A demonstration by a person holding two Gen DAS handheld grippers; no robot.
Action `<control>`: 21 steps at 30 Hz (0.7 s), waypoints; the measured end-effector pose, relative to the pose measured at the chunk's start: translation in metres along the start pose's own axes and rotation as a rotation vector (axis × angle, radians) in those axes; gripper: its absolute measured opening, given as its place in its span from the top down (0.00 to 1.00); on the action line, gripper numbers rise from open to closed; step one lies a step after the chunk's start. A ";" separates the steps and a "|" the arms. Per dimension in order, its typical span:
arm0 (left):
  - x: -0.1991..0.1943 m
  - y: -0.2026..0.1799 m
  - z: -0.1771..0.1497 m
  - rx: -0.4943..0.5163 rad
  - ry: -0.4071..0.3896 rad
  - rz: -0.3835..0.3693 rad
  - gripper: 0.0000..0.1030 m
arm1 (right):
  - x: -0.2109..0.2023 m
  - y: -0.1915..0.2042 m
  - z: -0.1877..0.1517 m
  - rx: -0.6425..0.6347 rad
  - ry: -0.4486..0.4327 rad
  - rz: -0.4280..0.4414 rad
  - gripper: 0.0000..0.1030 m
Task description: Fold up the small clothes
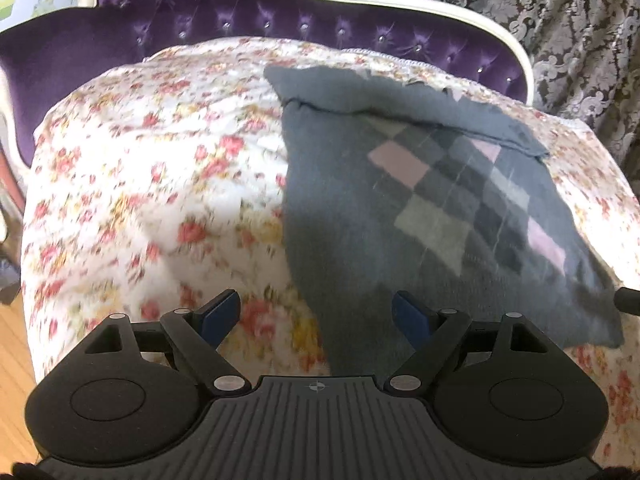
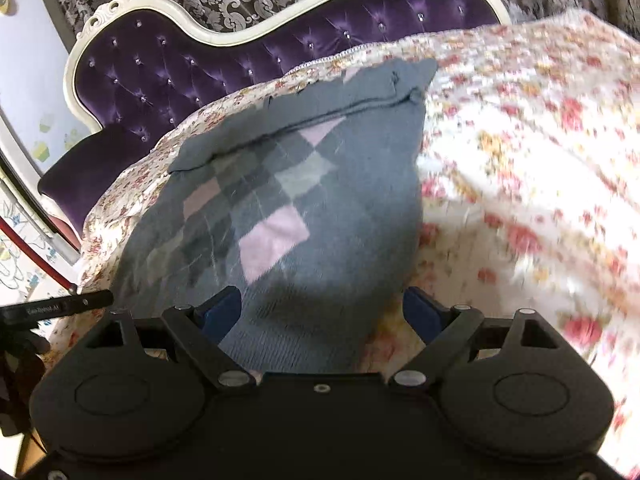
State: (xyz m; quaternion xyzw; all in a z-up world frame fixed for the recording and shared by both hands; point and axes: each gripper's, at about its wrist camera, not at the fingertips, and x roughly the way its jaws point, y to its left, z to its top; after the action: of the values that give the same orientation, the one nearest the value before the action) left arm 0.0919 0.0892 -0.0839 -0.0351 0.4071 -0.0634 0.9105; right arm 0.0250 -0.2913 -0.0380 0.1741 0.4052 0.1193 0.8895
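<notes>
While sweater (image 1: 420,200) lies flat, floral cover (image 1: 160,180) bare beside, edges clear.

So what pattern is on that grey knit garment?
Grey garment, argyle diamonds in pink and lighter grey; clearest in the right wrist view.

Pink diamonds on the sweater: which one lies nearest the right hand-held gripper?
The large pink diamond in the argyle panel's lower part, just above the open right hand-held gripper; the other pink diamonds sit farther up the grey sweater.
</notes>
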 end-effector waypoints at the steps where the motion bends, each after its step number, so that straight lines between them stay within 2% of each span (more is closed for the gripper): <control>1: -0.001 -0.001 -0.003 -0.003 0.002 0.001 0.20 | 0.000 0.000 -0.003 0.010 0.005 0.008 0.14; 7: -0.003 -0.009 -0.013 0.020 0.004 -0.008 0.20 | -0.001 0.005 -0.016 0.029 0.010 0.042 0.13; 16: 0.013 -0.023 -0.011 0.032 0.015 -0.118 0.21 | 0.008 0.011 -0.015 0.038 0.002 0.070 0.10; 19: 0.017 -0.025 -0.010 0.035 0.005 -0.145 0.25 | 0.011 0.012 -0.015 0.034 -0.006 0.079 0.10; 21: 0.017 -0.027 -0.009 0.045 -0.003 -0.141 0.34 | 0.013 0.013 -0.014 0.035 -0.011 0.083 0.10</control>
State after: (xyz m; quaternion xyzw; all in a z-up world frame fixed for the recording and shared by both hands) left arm 0.0938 0.0601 -0.0996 -0.0436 0.4007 -0.1365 0.9049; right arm 0.0217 -0.2719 -0.0509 0.2068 0.3947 0.1483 0.8829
